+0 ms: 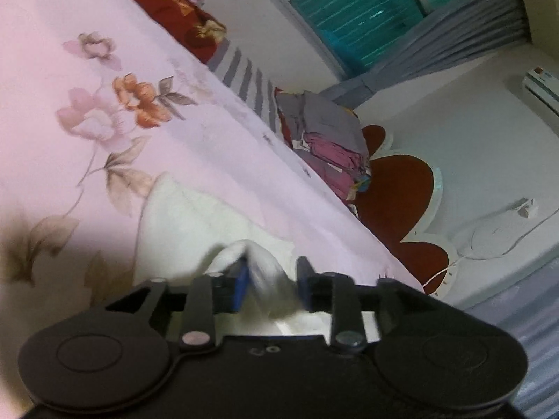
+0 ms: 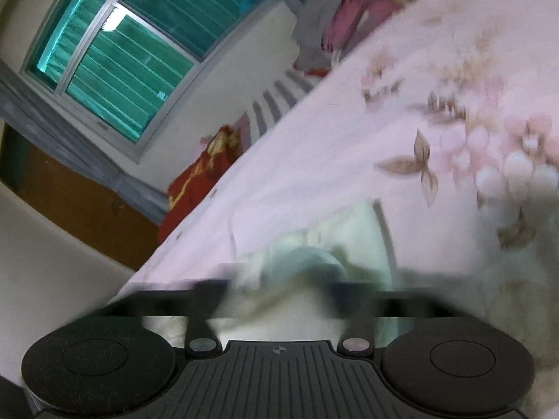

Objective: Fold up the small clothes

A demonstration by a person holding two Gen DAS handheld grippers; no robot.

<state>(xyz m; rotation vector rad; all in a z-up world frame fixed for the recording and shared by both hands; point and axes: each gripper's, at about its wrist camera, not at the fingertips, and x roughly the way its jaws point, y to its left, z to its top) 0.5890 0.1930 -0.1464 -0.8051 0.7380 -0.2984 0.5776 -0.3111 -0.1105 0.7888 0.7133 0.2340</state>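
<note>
Both wrist views, tilted. A white garment (image 1: 195, 220) lies crumpled on a bed covered by a pink floral sheet (image 1: 87, 80). The left gripper (image 1: 272, 279) stands partly parted; a bunched fold of the white cloth rises between its blue-padded fingers (image 1: 244, 281), lying against the left pad and clear of the right, so nothing is clamped. In the right wrist view the right gripper (image 2: 279, 288) is spread wide over the same garment (image 2: 335, 241); motion blur smears the fingers, but the cloth appears to lie loose between them, released. Beyond the bed's far edge: a stack of folded clothes (image 1: 328, 139), a red patterned cloth (image 1: 164, 7), a window (image 2: 132, 45) with grey curtains (image 1: 464, 31).
</note>
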